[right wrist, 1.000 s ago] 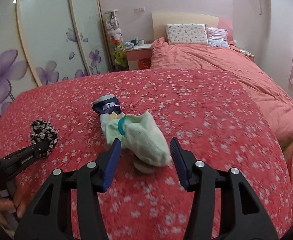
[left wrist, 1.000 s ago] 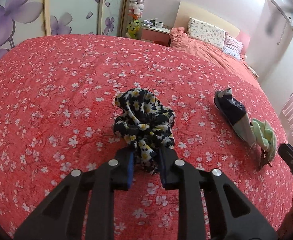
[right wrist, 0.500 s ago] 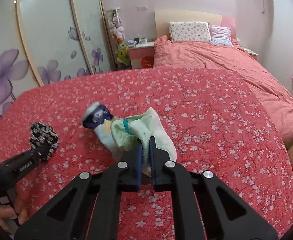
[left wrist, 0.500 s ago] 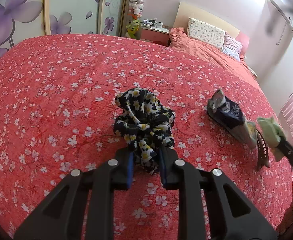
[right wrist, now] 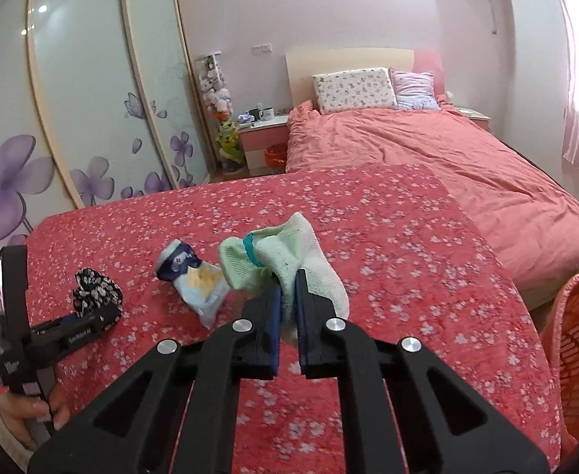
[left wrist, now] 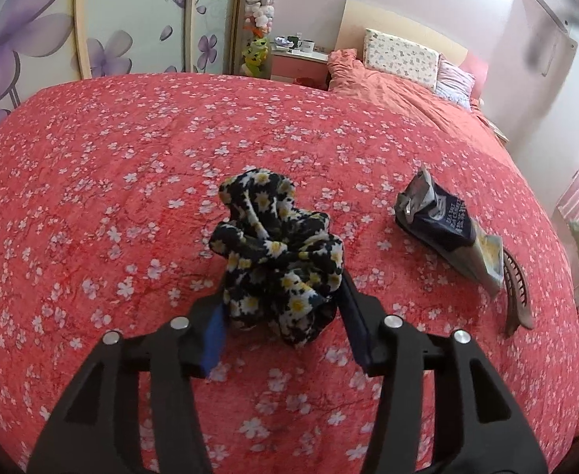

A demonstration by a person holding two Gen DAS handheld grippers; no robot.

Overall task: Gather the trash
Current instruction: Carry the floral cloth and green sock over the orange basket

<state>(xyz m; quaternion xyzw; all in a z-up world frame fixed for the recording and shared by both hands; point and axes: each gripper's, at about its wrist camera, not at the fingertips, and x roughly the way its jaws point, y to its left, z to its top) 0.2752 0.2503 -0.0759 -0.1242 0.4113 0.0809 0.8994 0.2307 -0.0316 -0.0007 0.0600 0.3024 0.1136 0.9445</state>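
We note a red bedspread [left wrist: 92,197] with small white blossoms, spread flat and carrying all the loose items.

Left claw [left wrist: 283,318]: jaws opening, now at a middling spread. The black daisy-print cloth [left wrist: 277,252] sits bunched between the blue pads; in the left wrist view the pads look to stand just off the fabric on both sides, and the bundle rests on the bedspread. In the right wrist view the same claw shows at 9 o'clock, with the person's hand [right wrist: 32,410] on its handle.

Right claw [right wrist: 287,304]: jaws narrow, pinched on the pale green socks [right wrist: 285,256], which hang over the fingers and are lifted clear of the bedspread.

Snack wrapper [left wrist: 443,229], dark blue and silver with a yellow end: lying on the bedspread at about 2 o'clock from the daisy-print cloth, well apart from it. In the right wrist view it lies at 10 o'clock from the right claw, between the two claws.

Brown hair clip [left wrist: 516,292]: just beside the wrapper's yellow end, on its right.

Orange basket [right wrist: 578,347]: off the bedspread's edge at 3 o'clock in the right wrist view.

Beyond, at 12 o'clock, a made bed [right wrist: 447,166] with pillows.
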